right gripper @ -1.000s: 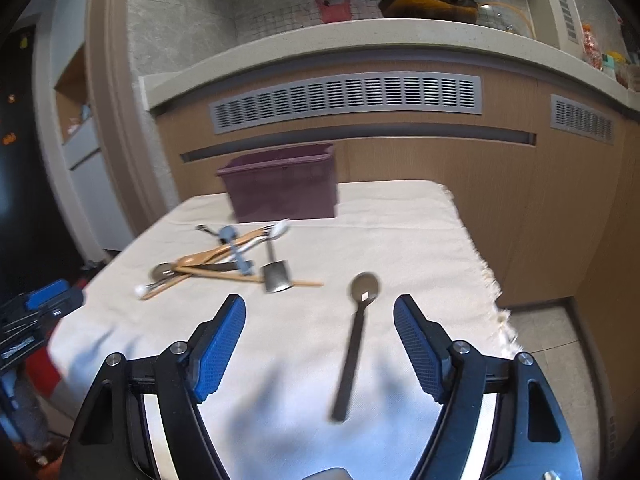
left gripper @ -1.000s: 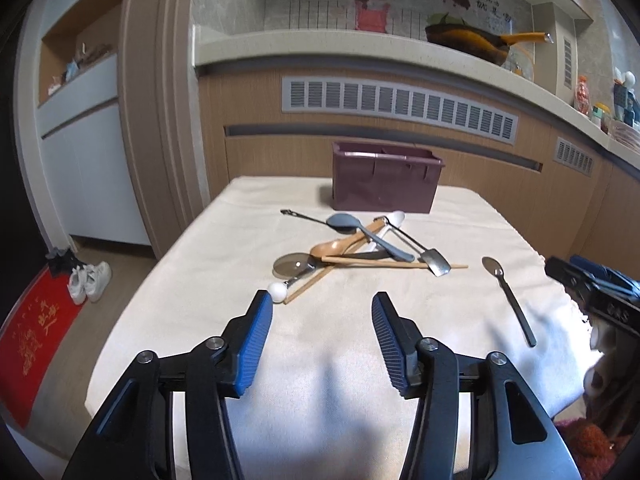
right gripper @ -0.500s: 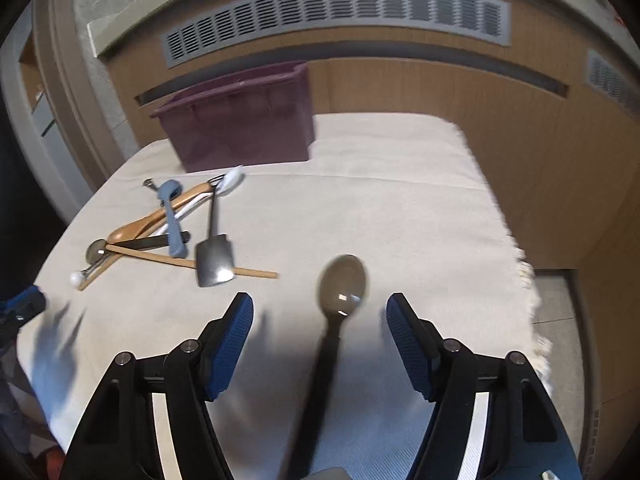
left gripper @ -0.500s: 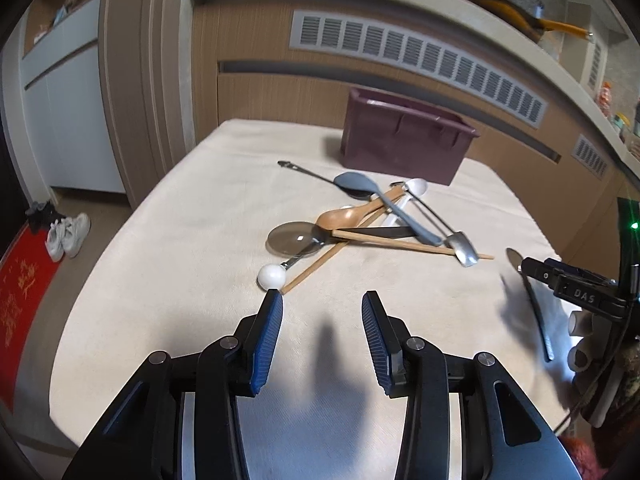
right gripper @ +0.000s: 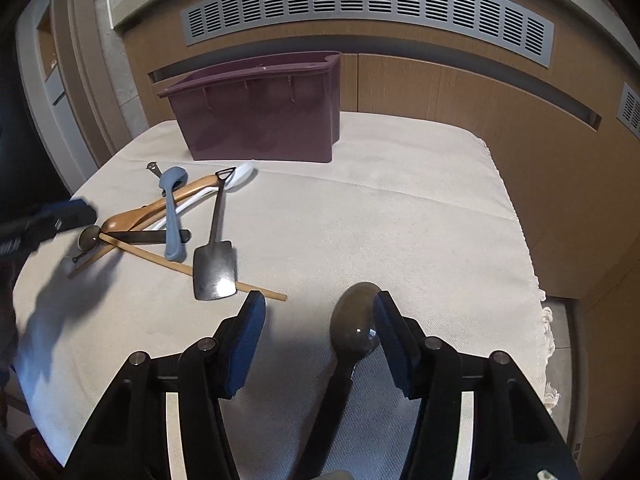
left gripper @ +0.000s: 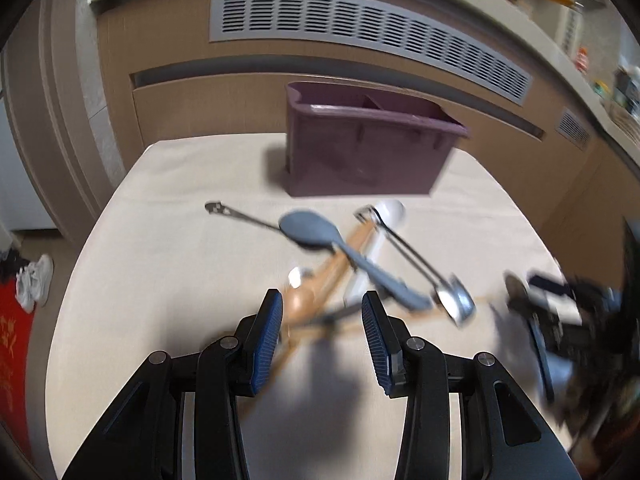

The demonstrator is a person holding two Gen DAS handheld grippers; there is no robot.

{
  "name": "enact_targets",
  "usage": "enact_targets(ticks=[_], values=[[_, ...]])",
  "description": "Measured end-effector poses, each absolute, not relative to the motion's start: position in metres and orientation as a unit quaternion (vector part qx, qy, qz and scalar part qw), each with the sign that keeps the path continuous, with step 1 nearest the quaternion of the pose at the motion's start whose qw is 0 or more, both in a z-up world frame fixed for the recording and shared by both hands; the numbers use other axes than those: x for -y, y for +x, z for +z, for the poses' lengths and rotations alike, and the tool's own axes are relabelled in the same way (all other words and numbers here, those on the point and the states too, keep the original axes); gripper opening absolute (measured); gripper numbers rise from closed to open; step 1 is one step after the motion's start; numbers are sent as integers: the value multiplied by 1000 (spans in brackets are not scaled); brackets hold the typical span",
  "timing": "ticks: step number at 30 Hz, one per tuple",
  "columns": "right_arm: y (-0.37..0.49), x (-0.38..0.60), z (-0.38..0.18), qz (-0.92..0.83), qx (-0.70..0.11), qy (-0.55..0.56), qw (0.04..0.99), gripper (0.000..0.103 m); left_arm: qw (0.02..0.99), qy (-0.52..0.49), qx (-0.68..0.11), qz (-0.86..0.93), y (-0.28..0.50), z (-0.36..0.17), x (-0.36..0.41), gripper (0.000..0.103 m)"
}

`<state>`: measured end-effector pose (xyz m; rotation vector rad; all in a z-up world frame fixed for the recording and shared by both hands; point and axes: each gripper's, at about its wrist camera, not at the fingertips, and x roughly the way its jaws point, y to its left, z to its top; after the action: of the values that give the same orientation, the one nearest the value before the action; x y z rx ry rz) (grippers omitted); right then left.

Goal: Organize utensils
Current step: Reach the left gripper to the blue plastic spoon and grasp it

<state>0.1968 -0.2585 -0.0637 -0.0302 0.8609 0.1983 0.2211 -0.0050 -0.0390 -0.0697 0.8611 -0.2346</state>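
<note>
**Both grippers low over the cloth, jaws narrowing, nothing grasped**

The right gripper has its jaws apart and has just been closing; the dark spoon lies between them on the cloth, bowl beside the right pad, no pad pressing it. Its long axis runs from 12 o'clock at the bowl to 6 o'clock at the handle, leaning slightly to 7.

The left gripper has narrowed too; it is released, over the near end of the pile. There the wooden spoon points from 7 to 1 o'clock and the blue spoon has its bowl at 10, its handle to 4. The metal spatula lies blade at 6, handle to 12.

The purple bin stands upright at 12 o'clock, at the cloth's far edge.
</note>
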Motion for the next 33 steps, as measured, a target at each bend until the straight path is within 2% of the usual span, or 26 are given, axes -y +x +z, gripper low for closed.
enact_targets(ticks=[5,11,20,23,26,28,29,33], values=[[197,260,-65,90,-413,-10,906,54,873,-104,-467,-90,275,-47,12,42],[195,265,-60,69,-396,-19,915,54,861,-103,-495,-45,314,-61,29,42],[211,280,-76,48,-450,20,891,54,877,43,-474,-69,292,-69,49,42],[215,274,-77,35,-458,18,888,54,877,46,-472,-77,284,-69,28,42],[215,266,-79,43,-460,18,887,55,877,1,-476,-73,280,-63,-3,42],[214,259,-80,42,-454,-1,890,47,877,-24,-476,-66,278,-60,-15,42],[212,254,-80,47,-450,-12,892,33,876,-34,-477,-64,278,-58,-20,42],[208,251,-73,74,-438,-7,896,31,873,-47,-481,-70,286,-54,-21,42]])
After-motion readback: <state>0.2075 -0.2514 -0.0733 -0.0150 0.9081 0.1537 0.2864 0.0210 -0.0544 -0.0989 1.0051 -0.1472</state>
